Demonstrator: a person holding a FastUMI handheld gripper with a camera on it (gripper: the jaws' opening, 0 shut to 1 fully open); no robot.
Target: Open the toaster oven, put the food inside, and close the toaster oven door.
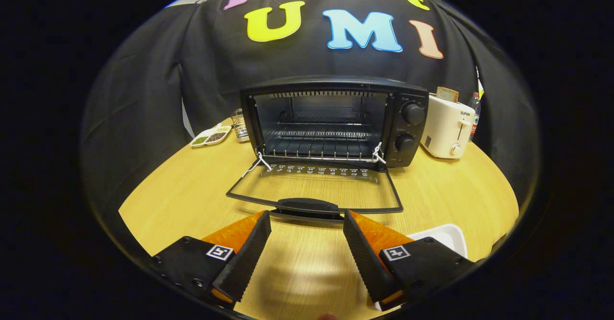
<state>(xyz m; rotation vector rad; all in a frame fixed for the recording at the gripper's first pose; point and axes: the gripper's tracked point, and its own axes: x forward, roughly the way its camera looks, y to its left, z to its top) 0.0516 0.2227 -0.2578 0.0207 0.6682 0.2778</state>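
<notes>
On the wooden table (192, 190), toaster oven (331, 118) door (314, 185) lies open; tongs (307, 224) apart, perhaps just short of its handle (307, 206).

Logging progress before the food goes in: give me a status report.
Gripper open, empty, just short of the door handle. Toaster oven door fully down, rack bare. Nothing blocking the opening.
</notes>
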